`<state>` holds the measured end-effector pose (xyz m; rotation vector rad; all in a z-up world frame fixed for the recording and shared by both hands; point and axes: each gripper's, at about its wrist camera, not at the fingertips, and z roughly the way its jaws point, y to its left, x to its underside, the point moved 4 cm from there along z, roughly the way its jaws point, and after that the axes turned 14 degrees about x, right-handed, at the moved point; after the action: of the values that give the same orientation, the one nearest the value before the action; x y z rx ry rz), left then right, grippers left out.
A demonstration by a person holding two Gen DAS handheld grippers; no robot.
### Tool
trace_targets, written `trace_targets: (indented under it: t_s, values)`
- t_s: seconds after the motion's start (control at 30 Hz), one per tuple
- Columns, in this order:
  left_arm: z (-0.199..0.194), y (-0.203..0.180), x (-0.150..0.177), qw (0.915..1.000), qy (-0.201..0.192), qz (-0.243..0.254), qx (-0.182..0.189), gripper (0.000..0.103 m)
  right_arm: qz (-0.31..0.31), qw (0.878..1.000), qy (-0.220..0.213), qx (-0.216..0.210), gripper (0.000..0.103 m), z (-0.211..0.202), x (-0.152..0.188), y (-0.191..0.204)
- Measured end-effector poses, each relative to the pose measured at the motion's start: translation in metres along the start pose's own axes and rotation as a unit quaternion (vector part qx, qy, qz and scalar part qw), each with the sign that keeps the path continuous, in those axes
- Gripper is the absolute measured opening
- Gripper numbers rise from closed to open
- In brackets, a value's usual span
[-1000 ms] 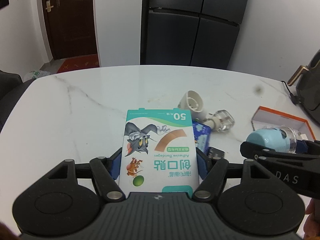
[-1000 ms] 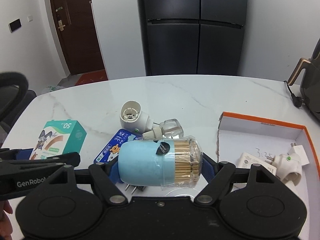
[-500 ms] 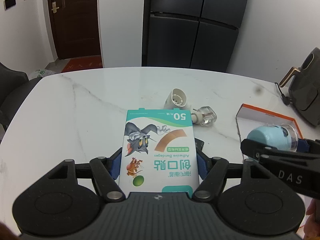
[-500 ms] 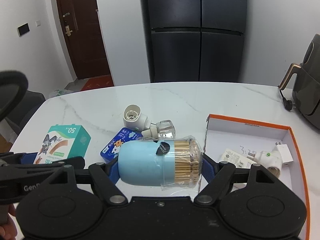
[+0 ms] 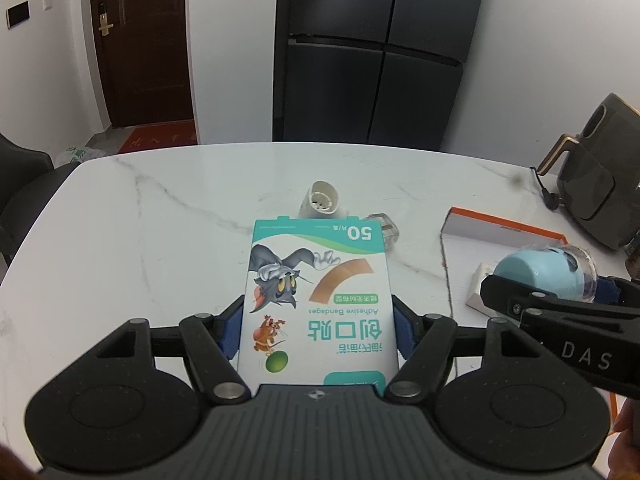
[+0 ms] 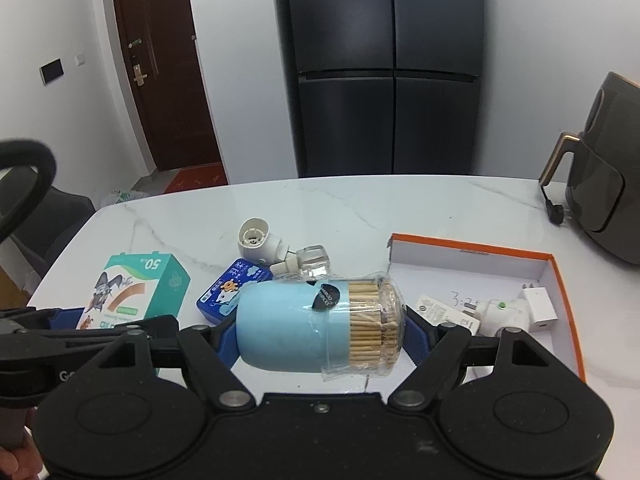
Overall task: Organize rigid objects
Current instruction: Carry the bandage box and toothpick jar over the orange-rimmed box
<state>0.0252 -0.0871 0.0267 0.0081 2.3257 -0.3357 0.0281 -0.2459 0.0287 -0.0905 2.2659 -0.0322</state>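
- Bandage box point(image 5: 318, 300): white front with teal-green bands, a grey cartoon cat, a brown mouse, a tan plaster strip; teal side panel.
- Toothpick holder point(image 6: 316, 326): pale blue body, clear end showing tan sticks, small black label.
- Tray point(image 6: 560, 280): orange outside and rim, white inside.
- Tin point(image 6: 228, 290): deep blue with white clouds and an orange figure.
- Table point(image 5: 160, 220): white marble, thin grey veins.
- Gripper pads point(image 5: 402, 330): blue on black frames.
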Motion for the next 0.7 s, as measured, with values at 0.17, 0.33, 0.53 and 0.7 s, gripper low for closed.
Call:
trace_targets:
  t_s: [0.17, 0.33, 0.53, 0.7]
  values:
    - [-0.002, -0.010, 0.002, 1.0000, -0.002, 0.004, 0.004, 0.071, 0.010, 1.000, -0.004, 0.006, 0.091, -0.006, 0.001, -0.016]
    - [-0.003, -0.020, 0.005, 0.9999, -0.001, 0.008, 0.008, 0.072, 0.016, 1.000, -0.005, 0.011, 0.091, -0.011, 0.005, -0.027]
    - [-0.003, -0.030, 0.010, 0.9999, 0.002, 0.012, 0.012, 0.071, 0.021, 1.000, -0.004, 0.016, 0.091, -0.016, 0.009, -0.038]
    - [-0.002, -0.036, 0.014, 0.9998, 0.005, 0.012, 0.014, 0.072, 0.025, 1.000, -0.003, 0.019, 0.091, -0.017, 0.012, -0.046]
